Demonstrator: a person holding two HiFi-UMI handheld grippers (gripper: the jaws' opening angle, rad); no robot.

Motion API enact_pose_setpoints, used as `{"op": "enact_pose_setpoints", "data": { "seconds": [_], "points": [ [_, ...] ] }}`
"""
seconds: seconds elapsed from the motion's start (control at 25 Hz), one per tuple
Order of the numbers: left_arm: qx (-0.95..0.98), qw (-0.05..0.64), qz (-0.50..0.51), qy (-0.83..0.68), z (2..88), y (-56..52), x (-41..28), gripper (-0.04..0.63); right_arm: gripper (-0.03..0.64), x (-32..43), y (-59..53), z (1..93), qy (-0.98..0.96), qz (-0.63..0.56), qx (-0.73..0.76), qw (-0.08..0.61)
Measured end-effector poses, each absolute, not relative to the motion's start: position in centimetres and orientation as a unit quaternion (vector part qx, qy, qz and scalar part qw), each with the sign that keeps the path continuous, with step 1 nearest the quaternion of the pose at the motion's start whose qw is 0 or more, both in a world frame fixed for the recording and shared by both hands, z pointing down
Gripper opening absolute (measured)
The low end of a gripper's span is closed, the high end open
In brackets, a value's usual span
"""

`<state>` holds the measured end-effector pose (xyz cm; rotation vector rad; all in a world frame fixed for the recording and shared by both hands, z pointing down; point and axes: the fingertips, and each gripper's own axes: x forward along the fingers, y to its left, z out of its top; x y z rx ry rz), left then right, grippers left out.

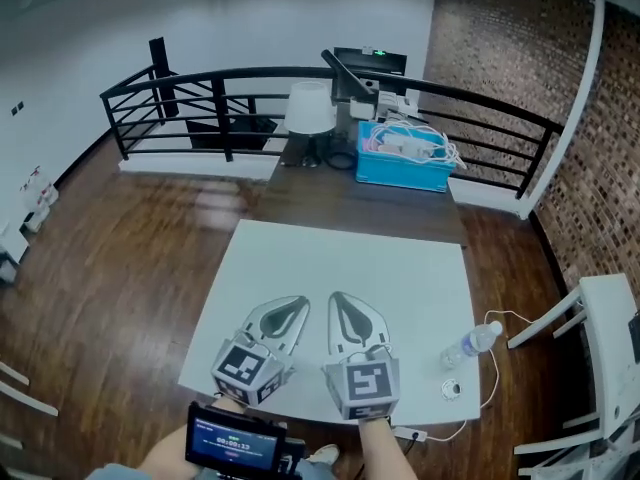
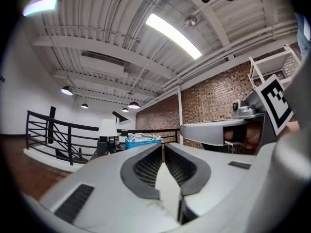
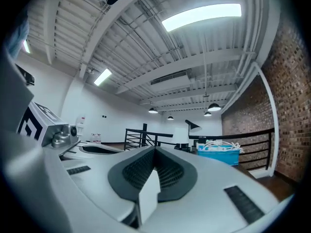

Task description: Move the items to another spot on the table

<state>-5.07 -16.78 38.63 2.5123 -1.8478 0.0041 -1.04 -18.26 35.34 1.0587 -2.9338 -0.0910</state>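
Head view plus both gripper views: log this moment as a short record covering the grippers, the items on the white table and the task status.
left gripper: jaws together, nothing between them, over the near part of the table
right gripper: jaws together, empty, beside the left gripper
white table: both items on its right side
bottle: clear plastic, white cap, near the right edge, untouched; standing or lying, cannot tell
small round object: by the bottle, near the front right corner; too small to identify
task status: no item held
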Motion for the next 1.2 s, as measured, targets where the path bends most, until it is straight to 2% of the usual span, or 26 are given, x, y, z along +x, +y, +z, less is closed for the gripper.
{"op": "enact_pose_setpoints", "data": {
  "seconds": [0.48, 1.2],
  "points": [
    [0.785, -0.01, -0.007, -0.619, 36.5, -13.9, -12.8, 0.021, 0.003, -9.0, -14.9, 33.6, -0.956, -0.03, 0.292, -0.012],
    [0.803, -0.006, -0.01, -0.596, 36.4, -14.3, -12.6, 0.021, 0.003, -8.7, -15.4, 33.7, -0.945, -0.027, 0.325, -0.006]
  ]
}}
